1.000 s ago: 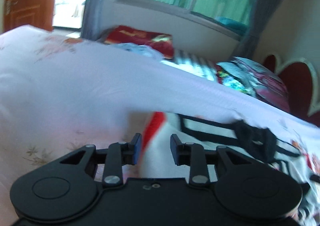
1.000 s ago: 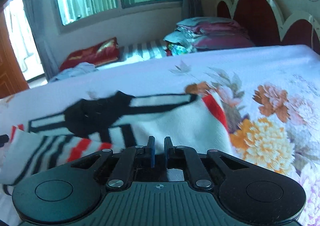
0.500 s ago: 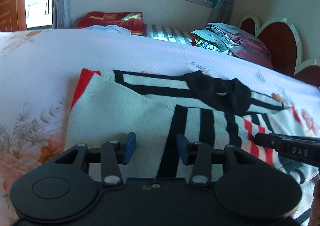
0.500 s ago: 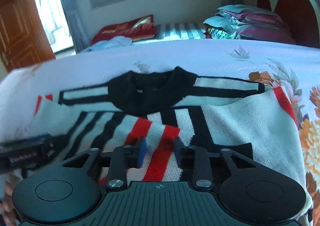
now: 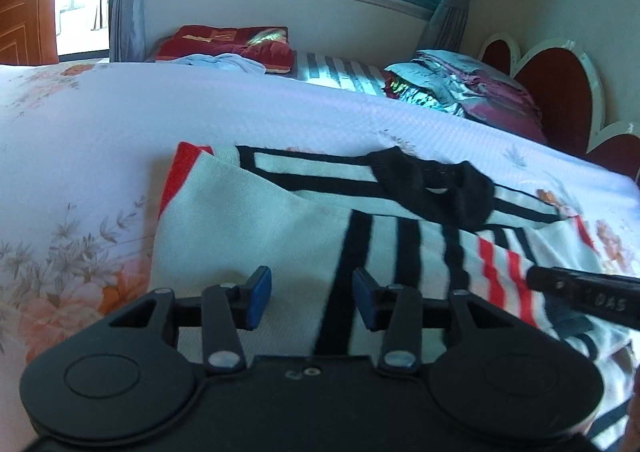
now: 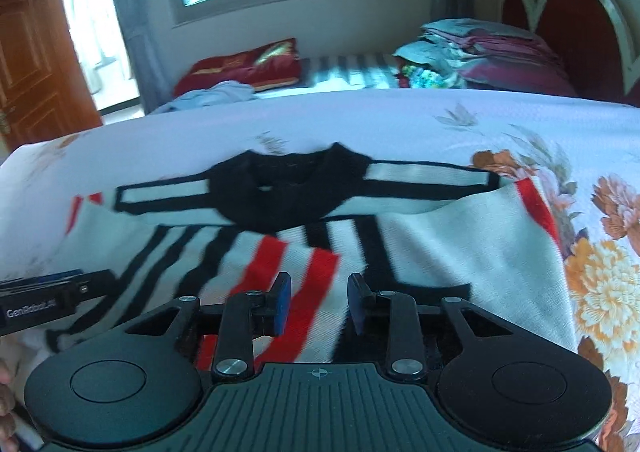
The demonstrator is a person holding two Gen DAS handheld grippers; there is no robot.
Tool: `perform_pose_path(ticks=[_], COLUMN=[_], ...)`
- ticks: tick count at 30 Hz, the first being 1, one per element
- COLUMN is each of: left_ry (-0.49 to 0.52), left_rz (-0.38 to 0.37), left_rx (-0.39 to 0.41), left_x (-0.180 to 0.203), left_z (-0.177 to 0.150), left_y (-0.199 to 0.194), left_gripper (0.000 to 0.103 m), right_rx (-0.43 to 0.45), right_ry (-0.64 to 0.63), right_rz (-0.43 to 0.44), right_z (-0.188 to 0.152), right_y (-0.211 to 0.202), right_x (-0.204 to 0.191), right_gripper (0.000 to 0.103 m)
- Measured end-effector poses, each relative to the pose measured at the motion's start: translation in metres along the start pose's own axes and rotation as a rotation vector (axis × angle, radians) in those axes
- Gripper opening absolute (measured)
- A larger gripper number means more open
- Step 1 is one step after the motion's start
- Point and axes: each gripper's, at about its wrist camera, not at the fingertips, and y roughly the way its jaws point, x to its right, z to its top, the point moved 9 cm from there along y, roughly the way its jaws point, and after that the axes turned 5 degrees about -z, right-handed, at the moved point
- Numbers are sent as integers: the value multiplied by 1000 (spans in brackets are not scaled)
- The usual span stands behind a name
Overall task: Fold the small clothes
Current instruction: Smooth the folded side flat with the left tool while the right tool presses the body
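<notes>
A small white sweater (image 5: 256, 228) with black and red stripes and a black collar (image 5: 432, 187) lies on the floral bedsheet, its lower part folded up over the chest. My left gripper (image 5: 312, 302) is open and empty just above the sweater's left half. My right gripper (image 6: 316, 302) is open and empty above the red stripes (image 6: 292, 272) on the sweater's (image 6: 440, 248) right half. The right gripper's fingers (image 5: 580, 296) show at the right edge of the left wrist view. The left gripper's fingers (image 6: 52, 292) show at the left edge of the right wrist view.
The bed (image 5: 100, 155) has a white sheet with orange flowers (image 6: 600, 276). A pile of folded bedding (image 5: 460, 91) lies by the red headboard (image 5: 560, 91). Red cushions (image 5: 228, 43) and a pale blue cloth (image 5: 224, 61) lie under the window. A wooden door (image 6: 36, 63) stands at the left.
A second ago the right gripper was shut on the sweater's edge and the fabric hung lifted. Both grippers now stand open and drawn back, with the sweater lying folded flat.
</notes>
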Motion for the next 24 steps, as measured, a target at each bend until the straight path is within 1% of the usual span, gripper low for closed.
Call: perform_pose_path(ticks=[5, 8, 10, 11, 12, 13, 14, 16, 17, 19, 20, 22, 23, 24], left_ry=[33, 72, 89, 90, 91, 83, 71, 56, 51, 50, 52, 54, 54, 56], left_rz=[-37, -47, -41, -35, -28, -29, -34, -30, -26, -15, -10, -7, -6, -5], left_rx=[0, -8, -30, -34, -26, -28, -30, -38, -38, -37, -38, -42, -44, -45], left_x=[17, 27, 25, 22, 18, 15, 13, 11, 11, 12, 12, 13, 12, 13], left_z=[-16, -27, -37, -40, -42, -42, -42, -40, -40, -39, -39, -39, -39, -39], left_y=[-18, -22, -18, -16, -16, -16, -16, -16, -15, -14, -14, -14, -14, -14], left_gripper=[44, 47, 47, 47, 49, 49, 49, 49, 49, 49, 49, 49, 49, 49], right_rx=[-20, -37, -51, -43, -32, -28, -29, -37, -42, -35, -34, -23, -29, -49], right_ry=[-8, -39, -67, -91, -109, -110, -87, -37, -45, -101, -100, -32, -15, -27], right_rz=[53, 53, 36, 13, -14, -40, -59, -67, -72, -89, -96, -117, -133, -138], right_z=[-12, -24, -34, -37, -38, -38, -37, -34, -35, -37, -36, -32, -33, -36], right_y=[-11, -12, -9, -8, -9, -9, -10, -11, -11, -9, -10, -15, -13, -9], right_x=[-15, -19, -16, -12, -7, -1, 8, 21, 23, 23, 26, 38, 46, 49], right_gripper=[31, 31, 31, 31, 31, 31, 31, 31, 31, 31, 31, 31, 31, 31])
